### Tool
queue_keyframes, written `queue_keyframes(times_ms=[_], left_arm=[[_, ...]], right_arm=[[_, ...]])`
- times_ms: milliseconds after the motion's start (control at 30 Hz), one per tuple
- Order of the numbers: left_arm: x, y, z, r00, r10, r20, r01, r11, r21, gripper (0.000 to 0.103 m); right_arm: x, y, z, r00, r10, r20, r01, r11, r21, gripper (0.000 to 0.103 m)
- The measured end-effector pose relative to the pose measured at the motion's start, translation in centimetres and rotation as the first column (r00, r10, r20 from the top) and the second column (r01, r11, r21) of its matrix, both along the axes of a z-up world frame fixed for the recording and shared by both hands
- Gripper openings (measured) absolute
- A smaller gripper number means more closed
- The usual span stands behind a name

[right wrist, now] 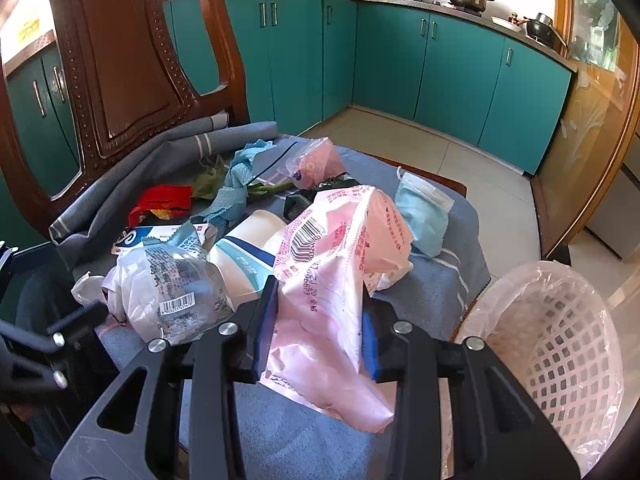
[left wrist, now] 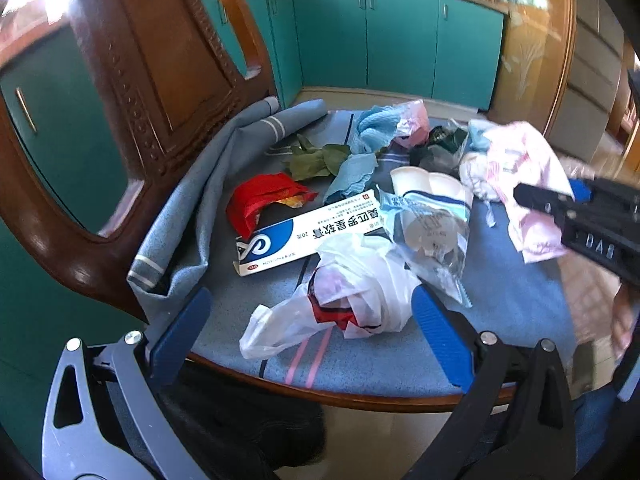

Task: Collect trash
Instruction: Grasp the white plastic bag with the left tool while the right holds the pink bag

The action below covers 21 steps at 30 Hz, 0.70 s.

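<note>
Trash lies on a blue cloth (left wrist: 512, 292) on a chair seat. My right gripper (right wrist: 318, 322) is shut on a pink plastic wrapper (right wrist: 340, 264) and holds it above the seat; the wrapper also shows in the left wrist view (left wrist: 524, 184) with the right gripper (left wrist: 560, 204). My left gripper (left wrist: 312, 320) is open, its blue pads on either side of a crumpled white plastic bag (left wrist: 352, 292) at the seat's front. A white and blue medicine box (left wrist: 304, 232), a red wrapper (left wrist: 260, 200) and a clear packet (left wrist: 432, 228) lie behind it.
A pink mesh waste basket (right wrist: 560, 344) with a liner stands right of the chair. A blue face mask (right wrist: 424, 216), blue paper towel (right wrist: 236, 192), green leaves (left wrist: 316, 160) and a paper cup (right wrist: 248, 248) lie on the seat. The wooden chair back (left wrist: 160, 80) rises at left.
</note>
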<state>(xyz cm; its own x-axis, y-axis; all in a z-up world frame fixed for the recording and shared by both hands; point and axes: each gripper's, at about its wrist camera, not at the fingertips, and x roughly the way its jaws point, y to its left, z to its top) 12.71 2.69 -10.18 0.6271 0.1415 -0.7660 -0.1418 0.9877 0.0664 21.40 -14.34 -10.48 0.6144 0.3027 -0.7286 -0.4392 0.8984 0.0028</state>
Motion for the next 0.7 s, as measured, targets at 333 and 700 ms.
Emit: queue_keyframes(times_ms=[333, 700], left_arm=[[1.3, -3.0, -1.5, 0.994, -0.103, -0.046, 0.102, 0.995, -0.014, 0.100], [2.7, -1.2, -3.9, 0.988, -0.102, -0.119, 0.106, 0.994, 0.028, 0.100]], right_arm=[[0.1, -0.6, 0.2, 1.000, -0.018, 0.000, 0.018, 1.000, 0.011, 0.037], [0.3, -1.4, 0.1, 0.999, -0.050, -0.017, 0.050, 0.998, 0.024, 0.037]])
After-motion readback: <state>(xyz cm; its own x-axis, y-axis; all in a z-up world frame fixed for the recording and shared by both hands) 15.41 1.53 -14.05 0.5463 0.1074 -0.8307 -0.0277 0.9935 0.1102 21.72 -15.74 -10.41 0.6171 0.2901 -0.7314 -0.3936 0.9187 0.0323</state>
